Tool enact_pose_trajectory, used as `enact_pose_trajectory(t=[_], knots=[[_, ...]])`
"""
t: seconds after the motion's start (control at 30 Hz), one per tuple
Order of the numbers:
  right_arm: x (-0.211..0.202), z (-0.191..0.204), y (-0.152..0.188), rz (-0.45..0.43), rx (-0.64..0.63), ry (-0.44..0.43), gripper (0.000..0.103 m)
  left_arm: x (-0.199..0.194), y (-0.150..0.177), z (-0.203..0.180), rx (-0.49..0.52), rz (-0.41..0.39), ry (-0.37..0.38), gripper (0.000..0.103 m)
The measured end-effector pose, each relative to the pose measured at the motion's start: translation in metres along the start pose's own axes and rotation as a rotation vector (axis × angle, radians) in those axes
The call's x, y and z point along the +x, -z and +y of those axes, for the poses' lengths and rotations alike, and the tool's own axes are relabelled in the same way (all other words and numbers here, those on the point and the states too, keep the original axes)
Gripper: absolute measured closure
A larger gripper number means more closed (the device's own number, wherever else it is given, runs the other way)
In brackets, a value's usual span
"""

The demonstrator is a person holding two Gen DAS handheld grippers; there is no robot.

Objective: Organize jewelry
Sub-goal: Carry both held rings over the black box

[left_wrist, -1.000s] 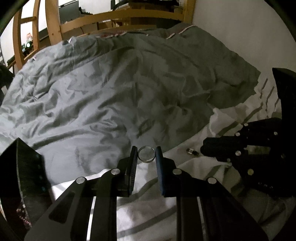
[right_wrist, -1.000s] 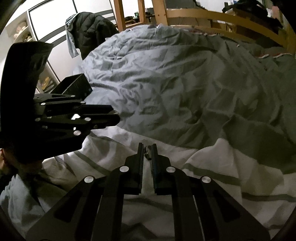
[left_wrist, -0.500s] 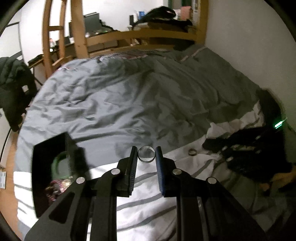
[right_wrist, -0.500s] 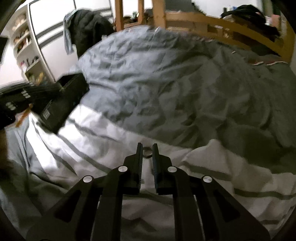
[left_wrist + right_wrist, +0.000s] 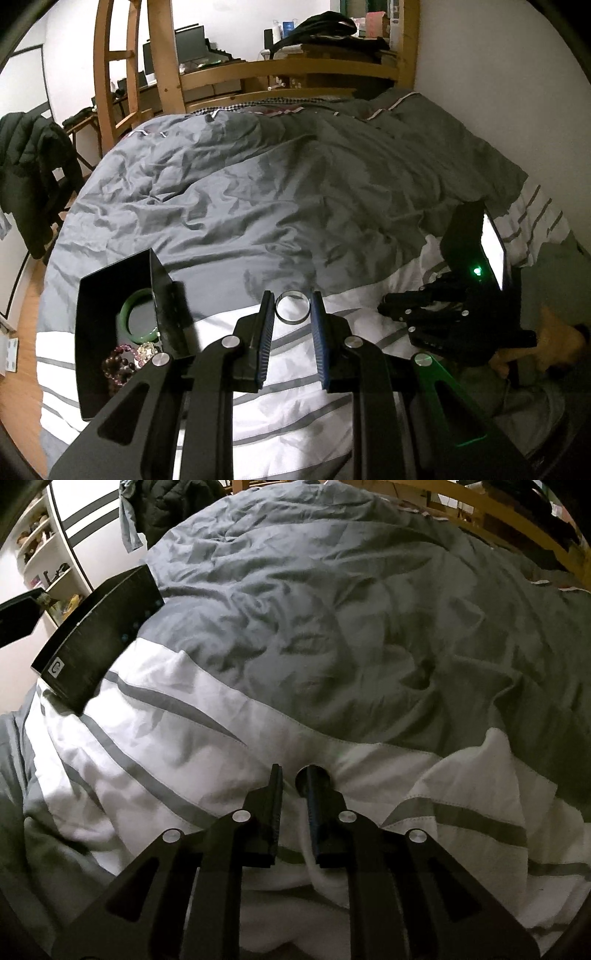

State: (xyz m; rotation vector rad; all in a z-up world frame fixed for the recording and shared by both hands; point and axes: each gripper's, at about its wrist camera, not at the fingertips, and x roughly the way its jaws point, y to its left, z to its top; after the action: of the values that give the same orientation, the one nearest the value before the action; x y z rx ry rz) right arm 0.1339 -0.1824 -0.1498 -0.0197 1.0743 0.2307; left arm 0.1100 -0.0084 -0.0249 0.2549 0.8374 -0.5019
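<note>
My left gripper point(image 5: 293, 308) is shut on a silver ring point(image 5: 293, 322), held upright between the blue pads above the striped white duvet point(image 5: 295, 413). Left of it stands an open black box point(image 5: 110, 273) holding a green bangle point(image 5: 123, 317) and bead bracelets point(image 5: 118, 365). My right gripper point(image 5: 293, 775) hangs low over the white duvet point(image 5: 166, 716) with its jaws opening. A small dark ring point(image 5: 322, 774) sits at the tip of its right finger, and the gap between the pads shows only fabric. In the left wrist view the right gripper point(image 5: 388, 308) is at the right, in a person's hand.
A crumpled grey cover point(image 5: 277, 192) spreads over most of the bed. A wooden bed frame point(image 5: 162, 59) stands at the far end, and a dark jacket point(image 5: 33, 177) hangs at the left. In the right wrist view the black box point(image 5: 96, 638) stands at the left, with white shelves point(image 5: 40, 550) behind it.
The left gripper rose and drew back with its ring, bringing the black box into view. The right gripper sank toward the white duvet and its jaws parted from the small ring.
</note>
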Motion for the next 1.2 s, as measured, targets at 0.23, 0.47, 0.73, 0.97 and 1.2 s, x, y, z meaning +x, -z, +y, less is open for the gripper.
enact_pose_trajectory(t=[0.23, 0.47, 0.73, 0.97, 1.2], knots=[[0.002, -0.003, -0.001, 0.003, 0.012, -0.005, 0.083, -0.002, 0.001, 0.0, 0.008, -0.006, 0.004, 0.083], [0.001, -0.016, -0.002, -0.007, 0.067, -0.014, 0.066, -0.003, -0.001, -0.002, 0.018, -0.016, 0.001, 0.083], [-0.011, -0.029, -0.001, -0.066, 0.135, -0.08, 0.093, -0.005, -0.002, -0.003, 0.019, -0.025, 0.001, 0.083], [-0.032, -0.039, -0.004, -0.158, 0.212, -0.161, 0.095, -0.006, -0.002, -0.002, 0.017, -0.03, -0.001, 0.083], [-0.053, -0.044, -0.01, -0.221, 0.277, -0.245, 0.095, -0.008, -0.003, 0.004, -0.004, -0.031, -0.015, 0.083]])
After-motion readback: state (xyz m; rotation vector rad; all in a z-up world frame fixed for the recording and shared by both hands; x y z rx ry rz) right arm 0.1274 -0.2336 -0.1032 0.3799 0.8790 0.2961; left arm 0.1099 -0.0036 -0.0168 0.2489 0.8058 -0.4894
